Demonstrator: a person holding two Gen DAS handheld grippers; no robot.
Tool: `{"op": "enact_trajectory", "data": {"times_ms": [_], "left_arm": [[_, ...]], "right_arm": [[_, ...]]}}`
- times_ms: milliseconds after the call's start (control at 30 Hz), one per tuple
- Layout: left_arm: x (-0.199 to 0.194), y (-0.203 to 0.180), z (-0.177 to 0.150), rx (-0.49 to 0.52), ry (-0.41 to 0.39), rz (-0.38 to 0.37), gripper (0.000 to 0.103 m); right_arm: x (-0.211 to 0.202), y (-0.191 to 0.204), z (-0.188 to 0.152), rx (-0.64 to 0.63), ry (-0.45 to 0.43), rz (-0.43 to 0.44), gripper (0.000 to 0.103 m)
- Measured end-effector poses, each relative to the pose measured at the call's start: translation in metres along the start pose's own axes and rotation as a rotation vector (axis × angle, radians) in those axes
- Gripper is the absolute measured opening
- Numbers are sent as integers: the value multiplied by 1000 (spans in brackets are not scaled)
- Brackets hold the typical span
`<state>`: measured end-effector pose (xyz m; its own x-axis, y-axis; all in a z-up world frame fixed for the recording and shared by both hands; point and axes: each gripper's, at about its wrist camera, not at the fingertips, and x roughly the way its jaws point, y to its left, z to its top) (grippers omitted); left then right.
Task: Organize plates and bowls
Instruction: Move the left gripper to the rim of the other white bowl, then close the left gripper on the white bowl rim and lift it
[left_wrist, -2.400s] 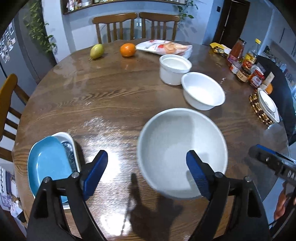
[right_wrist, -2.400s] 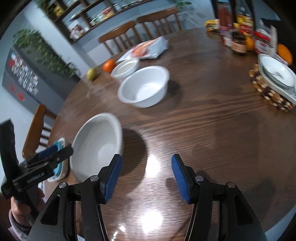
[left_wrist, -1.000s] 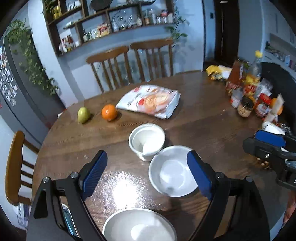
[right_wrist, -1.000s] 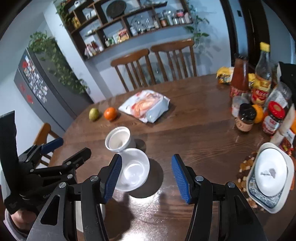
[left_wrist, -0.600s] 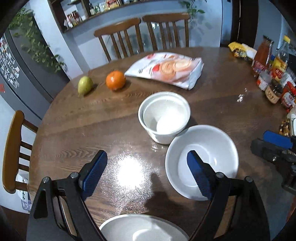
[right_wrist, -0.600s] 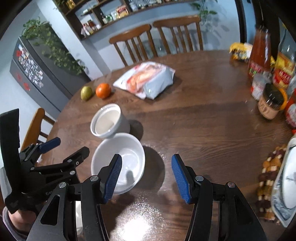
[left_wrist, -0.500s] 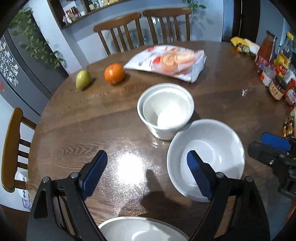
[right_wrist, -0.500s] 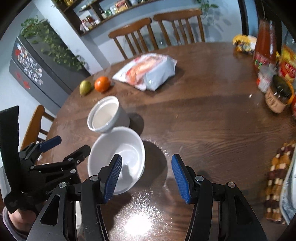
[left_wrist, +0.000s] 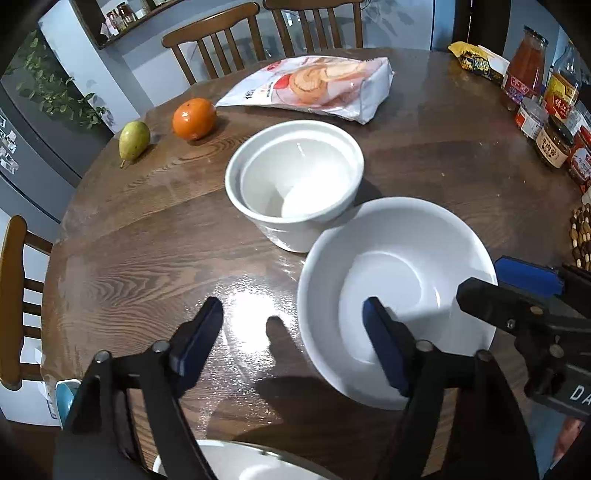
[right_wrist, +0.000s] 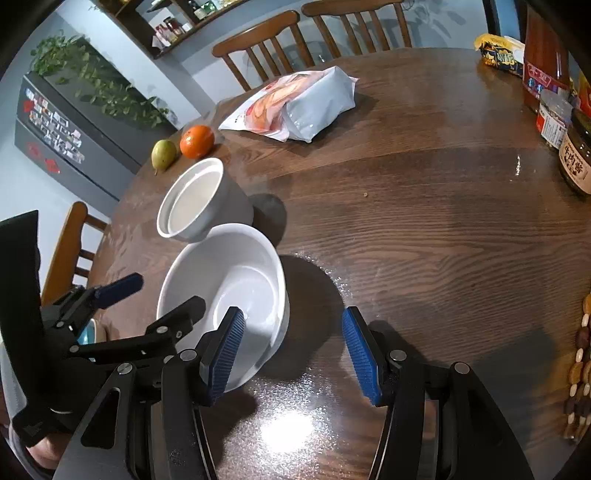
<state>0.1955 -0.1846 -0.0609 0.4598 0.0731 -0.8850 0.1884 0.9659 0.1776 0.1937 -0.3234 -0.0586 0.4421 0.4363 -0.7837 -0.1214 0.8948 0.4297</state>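
Observation:
A wide white bowl (left_wrist: 395, 291) sits on the round wooden table (left_wrist: 147, 229), touching a deeper white pot-like bowl (left_wrist: 295, 184) behind it. My left gripper (left_wrist: 291, 336) is open, its jaws straddling the wide bowl's left rim: one finger inside, one outside on the table. My right gripper (right_wrist: 291, 343) is open and straddles the same bowl's (right_wrist: 229, 295) right rim. The deeper bowl also shows in the right wrist view (right_wrist: 199, 199). The rim of a larger white bowl (left_wrist: 236, 461) shows at the bottom edge of the left wrist view.
An orange (left_wrist: 194, 119), a pear (left_wrist: 133, 139) and a snack bag (left_wrist: 314, 88) lie at the table's far side. Jars and bottles (left_wrist: 546, 110) stand at the right. A beaded trivet (right_wrist: 580, 365) lies at the right edge. A blue plate's edge (left_wrist: 66, 398) shows low left. Chairs surround the table.
Both grippers have moved forward and down to the wide white bowl, which now sits between their fingers. The large bowl has slid almost out of the left wrist view.

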Motion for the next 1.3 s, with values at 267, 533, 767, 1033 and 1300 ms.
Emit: {"op": "enact_trajectory", "data": {"times_ms": [267, 533, 767, 1033, 1300], "left_arm": [[6, -8, 0, 23, 21, -41, 32], [11, -11, -2, 29, 36, -55, 20], [10, -15, -4, 34, 35, -59, 16], [7, -17, -5, 35, 25, -58, 15], [-16, -20, -6, 40, -40, -51, 15]], "right_arm": [[7, 0, -1, 4, 17, -4, 57], [17, -5, -4, 46, 32, 6, 49], [15, 3, -5, 20, 22, 27, 25], [14, 8, -9, 8, 15, 19, 21], [-3, 12, -17, -1, -22, 15, 21]]}}
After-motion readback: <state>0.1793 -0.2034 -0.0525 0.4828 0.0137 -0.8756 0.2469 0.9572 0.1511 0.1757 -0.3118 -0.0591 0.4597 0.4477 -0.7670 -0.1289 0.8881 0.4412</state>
